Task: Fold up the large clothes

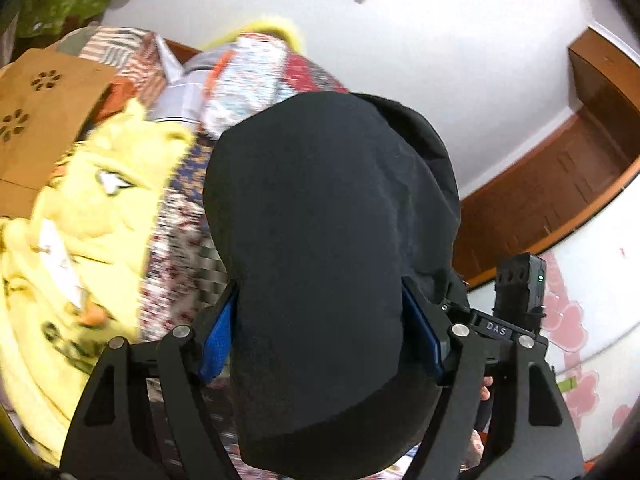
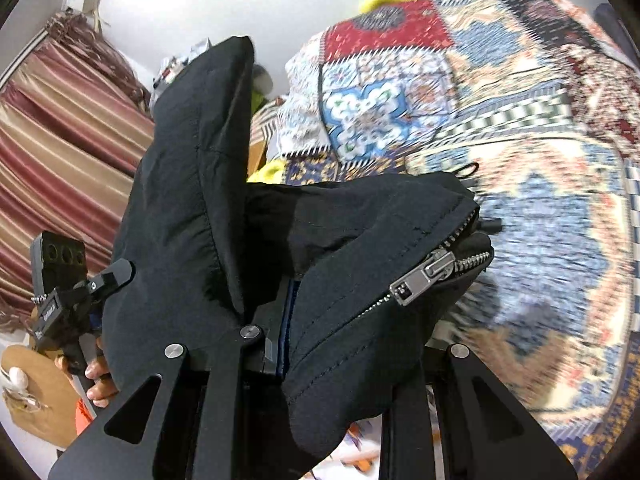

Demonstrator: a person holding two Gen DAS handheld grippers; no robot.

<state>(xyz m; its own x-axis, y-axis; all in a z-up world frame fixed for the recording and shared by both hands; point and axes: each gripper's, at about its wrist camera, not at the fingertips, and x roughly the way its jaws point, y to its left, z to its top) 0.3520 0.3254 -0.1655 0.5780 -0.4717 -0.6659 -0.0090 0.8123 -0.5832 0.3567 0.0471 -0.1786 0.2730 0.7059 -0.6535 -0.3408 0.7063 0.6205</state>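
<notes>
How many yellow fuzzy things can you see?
2. A big yellow plush lies left of the black jacket on the quilt; a smaller yellow bit peeks over the quilt's far edge. More may be hidden.

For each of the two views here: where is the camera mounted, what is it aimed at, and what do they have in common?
Left wrist: on the left claw, looking up along its fingers at the black jacket clamped there; wall and yellow garment behind.
Right wrist: on the right claw, facing the jacket's zipper pull and the patterned blanket; curtain at left.
Shared: the jacket, the blanket, and each shows the other claw.
</notes>
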